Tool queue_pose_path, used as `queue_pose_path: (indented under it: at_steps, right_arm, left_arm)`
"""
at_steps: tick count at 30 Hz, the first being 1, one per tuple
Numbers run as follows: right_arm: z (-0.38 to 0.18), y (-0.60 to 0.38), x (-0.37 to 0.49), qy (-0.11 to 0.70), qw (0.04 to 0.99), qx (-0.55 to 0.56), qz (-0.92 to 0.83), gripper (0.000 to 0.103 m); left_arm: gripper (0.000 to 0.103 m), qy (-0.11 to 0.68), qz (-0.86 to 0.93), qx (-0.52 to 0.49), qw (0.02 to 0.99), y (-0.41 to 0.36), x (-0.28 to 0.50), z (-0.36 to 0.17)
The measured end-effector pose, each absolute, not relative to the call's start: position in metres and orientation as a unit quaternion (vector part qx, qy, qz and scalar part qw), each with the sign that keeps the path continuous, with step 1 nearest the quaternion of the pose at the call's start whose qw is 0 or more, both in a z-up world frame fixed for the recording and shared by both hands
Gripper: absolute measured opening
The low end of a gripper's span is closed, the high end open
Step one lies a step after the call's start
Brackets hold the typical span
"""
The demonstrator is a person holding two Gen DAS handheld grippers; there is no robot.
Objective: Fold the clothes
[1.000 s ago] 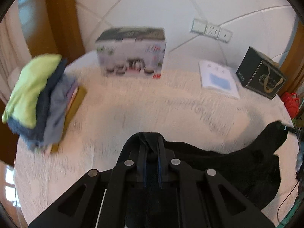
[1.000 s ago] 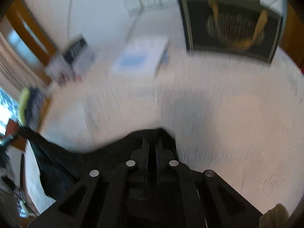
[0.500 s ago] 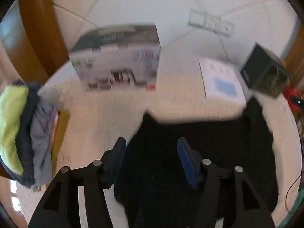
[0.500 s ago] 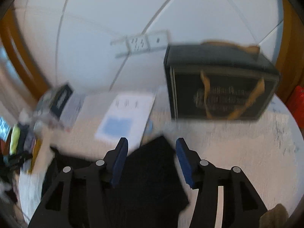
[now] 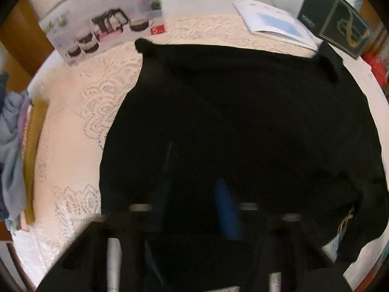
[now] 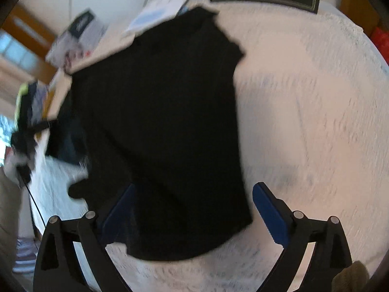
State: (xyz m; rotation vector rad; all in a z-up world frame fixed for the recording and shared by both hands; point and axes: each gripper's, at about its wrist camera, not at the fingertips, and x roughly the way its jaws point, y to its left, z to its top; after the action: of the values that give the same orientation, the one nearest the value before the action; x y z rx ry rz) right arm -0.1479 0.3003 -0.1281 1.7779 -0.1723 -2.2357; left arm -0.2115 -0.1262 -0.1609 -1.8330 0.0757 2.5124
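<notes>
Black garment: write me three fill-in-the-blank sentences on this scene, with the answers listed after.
1. The garment on the lace tablecloth is ____ in colour.
2. The right gripper has its jaws ____.
3. The pads on the fingers are ____.

Answers: black; open; blue

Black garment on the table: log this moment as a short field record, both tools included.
garment: black garment spread flat on the lace tablecloth
left tool: open, over the garment, blurred
right tool: open, straddling the garment's near edge, holding nothing
far side of table: printed box, white booklet, dark gift box
left edge of table: pile of clothes
fold status: not yet folded
</notes>
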Motion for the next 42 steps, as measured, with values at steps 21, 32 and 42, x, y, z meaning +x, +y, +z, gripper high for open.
queue_pose_path:
  at_steps: [21, 32, 42]
  right_arm:
    - [-0.125, 0.290, -0.071, -0.081, 0.132, 0.595, -0.789, 0.080]
    - [-0.153, 0.208, -0.047, -0.112, 0.131, 0.612, -0.772, 0.093]
    - [-0.149, 0.161, -0.051, -0.025, 0.062, 0.579, -0.813, 0.000]
  left_arm:
    - [0.035, -0.035, 0.821, -0.569, 0.005, -0.164, -0.054, -0.110]
    - [0.058, -0.038, 0.819, -0.566, 0.086, -0.129, -0.132, -0.116]
    - [0.002, -0.024, 0.806, -0.584, 0.090, -0.123, -0.128, -0.142]
